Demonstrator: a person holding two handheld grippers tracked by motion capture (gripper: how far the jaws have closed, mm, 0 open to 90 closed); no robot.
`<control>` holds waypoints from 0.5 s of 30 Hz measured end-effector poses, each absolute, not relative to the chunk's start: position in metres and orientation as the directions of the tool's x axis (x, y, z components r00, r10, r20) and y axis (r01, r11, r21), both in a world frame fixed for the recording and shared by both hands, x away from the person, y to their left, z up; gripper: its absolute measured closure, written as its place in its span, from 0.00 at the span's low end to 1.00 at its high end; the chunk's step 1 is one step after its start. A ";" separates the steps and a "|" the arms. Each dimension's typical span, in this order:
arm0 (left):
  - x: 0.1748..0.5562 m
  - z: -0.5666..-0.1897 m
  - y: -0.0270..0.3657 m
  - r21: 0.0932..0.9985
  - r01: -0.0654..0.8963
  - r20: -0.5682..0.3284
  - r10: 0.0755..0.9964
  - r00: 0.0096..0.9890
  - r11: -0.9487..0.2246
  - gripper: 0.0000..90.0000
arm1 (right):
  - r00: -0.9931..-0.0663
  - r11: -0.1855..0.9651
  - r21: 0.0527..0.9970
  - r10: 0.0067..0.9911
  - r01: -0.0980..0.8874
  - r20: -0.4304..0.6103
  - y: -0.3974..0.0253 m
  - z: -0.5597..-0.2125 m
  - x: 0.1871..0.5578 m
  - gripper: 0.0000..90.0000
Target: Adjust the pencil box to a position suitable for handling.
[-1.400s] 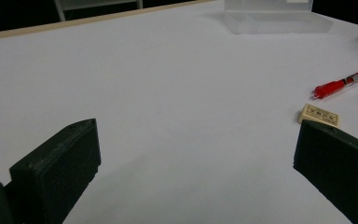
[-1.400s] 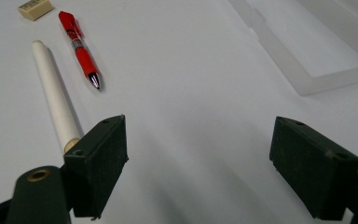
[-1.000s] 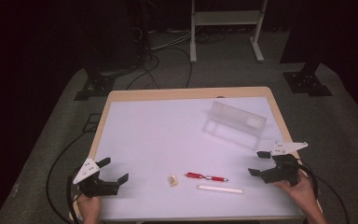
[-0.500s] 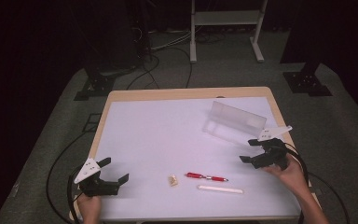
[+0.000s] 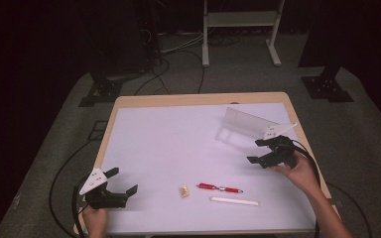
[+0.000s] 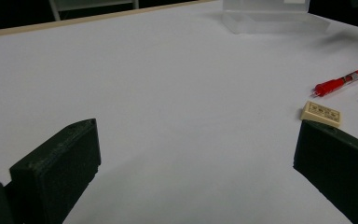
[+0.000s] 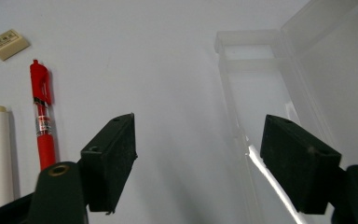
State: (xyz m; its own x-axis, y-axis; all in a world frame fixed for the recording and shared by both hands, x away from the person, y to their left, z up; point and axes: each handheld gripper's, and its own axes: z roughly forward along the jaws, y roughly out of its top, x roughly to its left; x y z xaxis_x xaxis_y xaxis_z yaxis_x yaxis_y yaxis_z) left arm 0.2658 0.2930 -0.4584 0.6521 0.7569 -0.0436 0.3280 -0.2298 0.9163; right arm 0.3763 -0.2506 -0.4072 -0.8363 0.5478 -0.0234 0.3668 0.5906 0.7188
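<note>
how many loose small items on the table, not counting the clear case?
3, all near the front edge: a small eraser at left, a red pen just right of it, and a white stick in front of the pen. The open clear case looks empty.

Bright white table [image 5: 178, 144], dark all around. Soft shadows under jaws. Glare streak on clear box [image 7: 270, 172]. Close jaws a bit blurry. Far box edge fuzzy, pale.

eraser [image 6: 321, 113] print, too small to read
</note>
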 end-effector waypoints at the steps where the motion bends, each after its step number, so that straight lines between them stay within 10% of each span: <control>1: 0.266 -0.458 0.293 0.918 0.324 -0.041 0.756 0.653 -0.230 0.00 | -0.838 0.595 0.717 0.544 0.364 -0.026 -0.248 -0.407 0.378 0.31; 15: 0.264 -0.456 0.292 0.923 0.313 -0.040 0.755 0.655 -0.223 0.00 | -0.842 0.636 0.670 0.539 0.383 -0.032 -0.229 -0.419 0.410 0.38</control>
State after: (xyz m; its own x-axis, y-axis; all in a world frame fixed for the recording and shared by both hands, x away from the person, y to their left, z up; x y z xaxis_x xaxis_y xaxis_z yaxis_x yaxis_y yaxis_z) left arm 0.2636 0.2922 -0.4565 0.6548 0.7548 -0.0397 0.3135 -0.2233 0.9230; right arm 0.4102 -0.2294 -0.4192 -0.8415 0.5393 -0.0315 0.3826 0.6362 0.6700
